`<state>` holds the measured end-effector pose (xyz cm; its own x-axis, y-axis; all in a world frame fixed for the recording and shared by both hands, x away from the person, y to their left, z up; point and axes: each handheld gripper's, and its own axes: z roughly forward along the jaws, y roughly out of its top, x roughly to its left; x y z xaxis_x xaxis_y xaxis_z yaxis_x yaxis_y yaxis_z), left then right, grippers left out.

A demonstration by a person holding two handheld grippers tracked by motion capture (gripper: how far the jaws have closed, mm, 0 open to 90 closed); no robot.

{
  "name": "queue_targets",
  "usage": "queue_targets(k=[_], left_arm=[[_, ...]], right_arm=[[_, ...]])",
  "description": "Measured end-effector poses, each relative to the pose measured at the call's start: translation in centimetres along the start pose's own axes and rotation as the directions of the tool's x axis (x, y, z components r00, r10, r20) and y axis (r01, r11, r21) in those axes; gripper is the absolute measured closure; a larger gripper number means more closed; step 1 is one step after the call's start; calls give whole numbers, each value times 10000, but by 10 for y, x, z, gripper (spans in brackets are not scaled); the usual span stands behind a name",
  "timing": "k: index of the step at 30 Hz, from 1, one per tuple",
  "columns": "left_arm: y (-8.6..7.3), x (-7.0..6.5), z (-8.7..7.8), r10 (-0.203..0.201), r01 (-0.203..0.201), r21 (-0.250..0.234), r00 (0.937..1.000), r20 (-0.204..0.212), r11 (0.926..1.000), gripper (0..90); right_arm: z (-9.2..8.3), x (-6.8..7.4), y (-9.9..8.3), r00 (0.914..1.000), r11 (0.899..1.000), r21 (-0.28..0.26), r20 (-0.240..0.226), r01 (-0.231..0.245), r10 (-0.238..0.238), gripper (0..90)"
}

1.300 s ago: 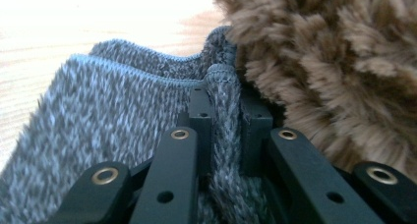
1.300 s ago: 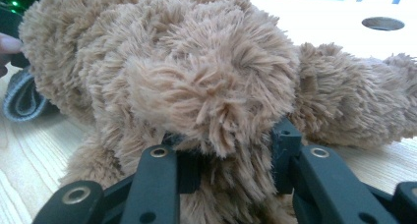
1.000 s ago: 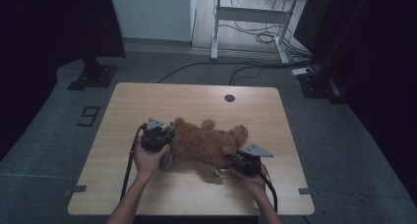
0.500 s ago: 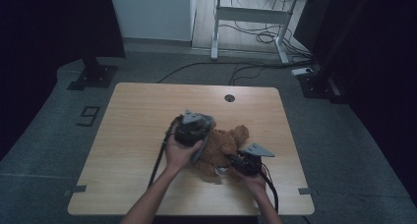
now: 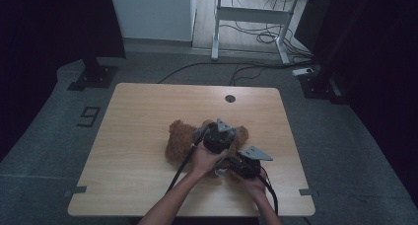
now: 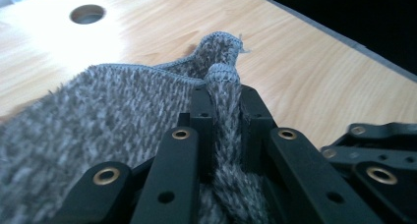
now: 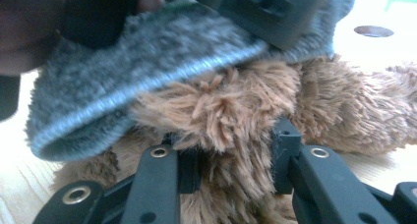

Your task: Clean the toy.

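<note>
Lay at lower centre of the high view on the wooden worktop (image 5: 148,136): brown teddy bear (image 5: 180,141). Pinched between the pressed-together jaws of the left tool (image 6: 227,106): a fold of grey knitted cloth (image 6: 98,111), draped over the bear just right of centre. Clamped on a tuft of the bear's fur, jaws part-spread: right tool (image 7: 235,150), lower right of the left one.

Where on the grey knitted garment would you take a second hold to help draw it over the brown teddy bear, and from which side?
Probably the free stitched hem of the grey knitted garment, coming in from below its open mouth. That edge stands clear of the brown teddy bear, thin enough to pinch, as the left hand-held gripper already pinches a fold farther along.
</note>
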<state>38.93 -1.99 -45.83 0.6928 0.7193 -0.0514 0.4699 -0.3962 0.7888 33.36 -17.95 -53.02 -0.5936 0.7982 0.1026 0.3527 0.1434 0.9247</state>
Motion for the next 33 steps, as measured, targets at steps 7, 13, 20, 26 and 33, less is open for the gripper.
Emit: queue_targets(k=[7, 13, 20, 26, 33], left_arm=[[-16, 40, -31, -17, 16, -10, 9890, -1482, 10000, 797], [-33, 73, -63, -159, 99, -255, 9693, -2453, 9996, 798], [-62, 110, -85, -1115, 1064, -337, 9554, -2735, 9938, 795], [-94, 130, -84, -1945, 2032, 66, 9458, -2602, 9791, 796], [-117, 135, -74, -2876, 2927, 91, 9444, -1593, 9561, 799]], right_arm=[[-1, 1, 0, 10000, 10000, -16, 66, -9, 9, 651], [-1, 1, 0, 10000, 10000, -48, 45, 18, -17, 651], [-1, 2, -1, 10000, 10000, -72, 42, 2, -2, 650], [-1, 1, -1, 10000, 9999, -65, 46, -79, 80, 651], [3, 0, 1, 9999, 9999, -46, 111, 129, -128, 674]])
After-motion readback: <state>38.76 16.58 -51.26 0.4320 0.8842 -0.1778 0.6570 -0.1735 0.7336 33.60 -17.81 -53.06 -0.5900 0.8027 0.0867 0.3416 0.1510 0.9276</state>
